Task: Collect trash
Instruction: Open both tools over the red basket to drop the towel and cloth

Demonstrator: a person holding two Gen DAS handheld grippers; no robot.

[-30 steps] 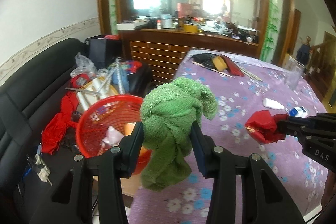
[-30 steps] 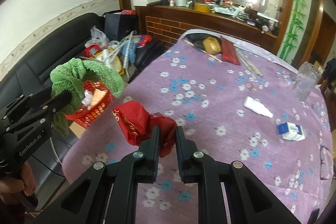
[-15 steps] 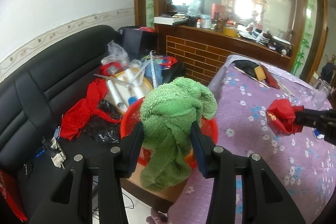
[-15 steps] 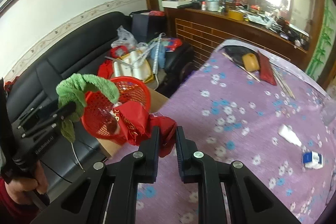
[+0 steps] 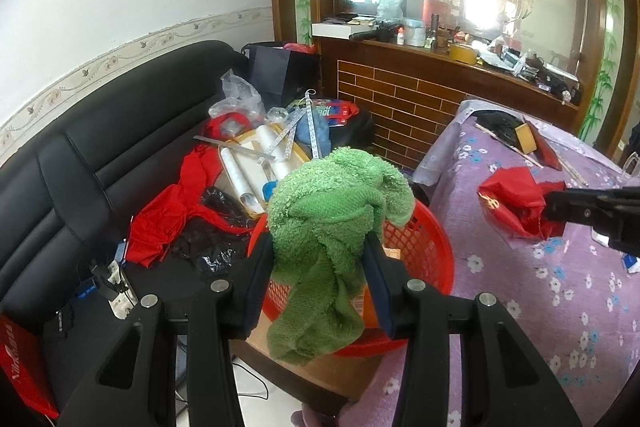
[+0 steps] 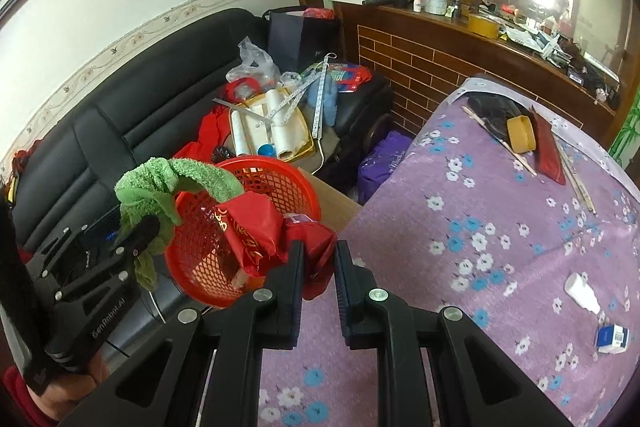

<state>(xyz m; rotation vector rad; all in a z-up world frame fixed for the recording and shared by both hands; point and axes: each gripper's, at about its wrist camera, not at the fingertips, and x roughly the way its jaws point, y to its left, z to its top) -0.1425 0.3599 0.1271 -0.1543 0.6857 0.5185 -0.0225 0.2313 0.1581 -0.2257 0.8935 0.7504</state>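
A crumpled green towel (image 5: 332,227) is clamped between the fingers of my left gripper (image 5: 320,255), hanging above the near rim of a red mesh basket (image 5: 424,243). In the right wrist view the same green towel (image 6: 160,187) hangs over the basket's (image 6: 280,183) left rim. My right gripper (image 6: 318,255) is shut on a crumpled red wrapper (image 6: 256,227), held at the basket's right side above the table's edge. The red wrapper (image 5: 516,203) shows at the right in the left wrist view, with some scraps lying inside the basket.
The basket stands on a cardboard box (image 6: 332,203) between a black sofa (image 5: 100,163) piled with rolls, red cloth and bags and a table with a purple flowered cloth (image 6: 500,227). A white tube (image 6: 582,291), a small blue box (image 6: 612,339) and a yellow box (image 6: 520,135) lie on it.
Both grippers have swung left, away from the table and toward the sofa. The towel and the red wrapper, earlier over the cloth, now hang at the red basket.
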